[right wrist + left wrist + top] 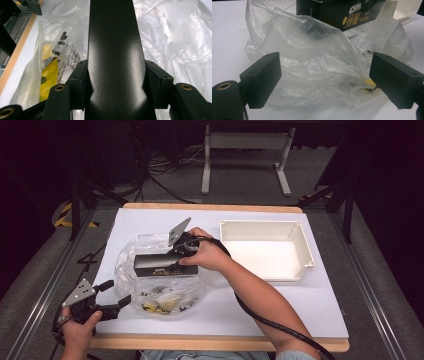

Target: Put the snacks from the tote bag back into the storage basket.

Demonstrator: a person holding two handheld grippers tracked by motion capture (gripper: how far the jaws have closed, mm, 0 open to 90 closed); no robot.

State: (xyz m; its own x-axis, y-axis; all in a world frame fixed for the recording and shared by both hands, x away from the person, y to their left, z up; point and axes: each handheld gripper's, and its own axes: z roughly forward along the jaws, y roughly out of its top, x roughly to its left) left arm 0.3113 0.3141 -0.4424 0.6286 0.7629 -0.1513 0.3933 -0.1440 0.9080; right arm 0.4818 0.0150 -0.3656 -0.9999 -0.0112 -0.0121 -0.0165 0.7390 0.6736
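A long black box [155, 265] with gold and white print lies over a crumpled clear plastic bag [150, 282] on the white table. My right gripper [181, 254] is shut on the box's right end; in the right gripper view the black box [115, 57] runs up between both pads. Small yellow packets [162, 304] sit inside the bag near its front. My left gripper [116, 296] stands open at the bag's left edge, its jaws wide on either side of the plastic bag [312, 62] without touching it. The black box [342, 13] shows behind the bag.
A white rectangular tray [302, 247] stands at the right of the table. The table's wooden front edge [200, 344] runs below the bag. A yellow packet [48, 80] with printed labels lies in the bag beside the box.
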